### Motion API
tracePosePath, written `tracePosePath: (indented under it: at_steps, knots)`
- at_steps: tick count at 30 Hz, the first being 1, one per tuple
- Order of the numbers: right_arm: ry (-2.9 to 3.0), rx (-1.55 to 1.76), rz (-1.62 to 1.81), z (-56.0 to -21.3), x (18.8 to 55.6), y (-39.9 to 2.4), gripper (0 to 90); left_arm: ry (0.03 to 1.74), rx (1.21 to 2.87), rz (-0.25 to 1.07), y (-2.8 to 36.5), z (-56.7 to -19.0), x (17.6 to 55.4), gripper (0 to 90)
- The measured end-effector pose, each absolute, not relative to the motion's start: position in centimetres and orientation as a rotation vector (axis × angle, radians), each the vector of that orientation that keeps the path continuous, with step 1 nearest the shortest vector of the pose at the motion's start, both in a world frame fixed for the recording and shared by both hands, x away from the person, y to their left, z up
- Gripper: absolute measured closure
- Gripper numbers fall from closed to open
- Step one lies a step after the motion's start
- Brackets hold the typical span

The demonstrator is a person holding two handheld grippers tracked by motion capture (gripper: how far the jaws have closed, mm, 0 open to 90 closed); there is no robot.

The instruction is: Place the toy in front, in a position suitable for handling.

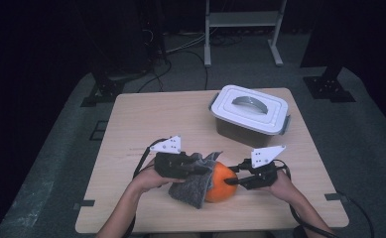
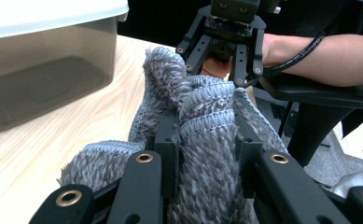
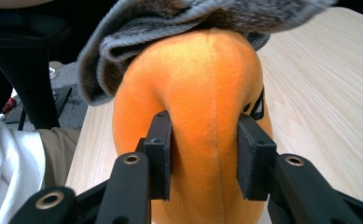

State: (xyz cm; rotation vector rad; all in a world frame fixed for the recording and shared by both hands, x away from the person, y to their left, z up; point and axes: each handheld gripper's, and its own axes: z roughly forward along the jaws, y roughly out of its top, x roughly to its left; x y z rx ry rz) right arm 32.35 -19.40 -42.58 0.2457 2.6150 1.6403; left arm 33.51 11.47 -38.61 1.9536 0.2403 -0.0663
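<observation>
Step in hand: the left hand-held gripper (image 1: 200,170) is wiping a shaggy grey microfibre cloth (image 1: 194,186) over a round orange plush toy (image 1: 222,182).
Left hand-held gripper: pinching a fold of the cloth between its jaws.
Right hand-held gripper (image 1: 231,181): squeezing the plush toy's side, steadying it.
Place: the toy is sitting near the front edge of the pale wooden worktop (image 1: 146,119), with the cloth draping over its top and left side.
Farther back: a lidded white plastic box (image 1: 250,114) is standing well apart.
Next move, probably: dragging the cloth across uncovered orange fabric while the right grip is holding firm.

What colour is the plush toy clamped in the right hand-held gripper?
Orange plush toy, with a small black marking on one side; it shows best in the right gripper view.
</observation>
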Motion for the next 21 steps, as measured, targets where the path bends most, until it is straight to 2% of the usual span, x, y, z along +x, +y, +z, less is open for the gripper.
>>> tracePosePath:
  at_steps: [1, 2, 3, 4, 7, 9, 13, 17, 21]
  knots:
    - [2.621, 0.282, 1.647, -42.6, 32.4, -19.4, 53.6, 0.254, 1.948, -0.071, 11.4, -38.9, 33.5, 69.5]
    - [2.621, 0.282, 1.647, -42.6, 32.4, -19.4, 53.6, 0.254, 1.948, -0.071, 11.4, -38.9, 33.5, 69.6]
    - [2.640, 0.333, 1.630, -42.2, 32.4, -19.3, 41.6, 0.258, 1.949, -0.078, 11.2, -39.1, 33.4, 69.6]
    - [2.640, 0.333, 1.630, -42.2, 32.4, -19.3, 41.6, 0.258, 1.949, -0.078, 11.2, -39.1, 33.4, 69.6]
    - [2.650, 0.335, 1.555, -41.1, 31.8, -18.9, 32.4, 0.260, 1.954, -0.073, 10.9, -39.1, 33.3, 69.6]
    - [2.606, 0.344, 1.572, -39.8, 31.3, -19.0, 29.0, 0.257, 1.959, -0.069, 10.7, -39.0, 33.3, 69.6]
    - [2.659, 0.331, 1.458, -39.5, 31.2, -17.8, 23.8, 0.217, 1.975, -0.080, 9.6, -38.6, 33.0, 69.6]
    - [2.682, 0.323, 1.435, -40.0, 31.4, -17.1, 25.6, 0.219, 1.977, -0.081, 9.6, -38.7, 33.1, 69.5]
    - [2.692, 0.336, 1.471, -40.6, 31.6, -17.7, 41.2, 0.262, 1.937, -0.092, 10.8, -39.0, 33.5, 69.5]
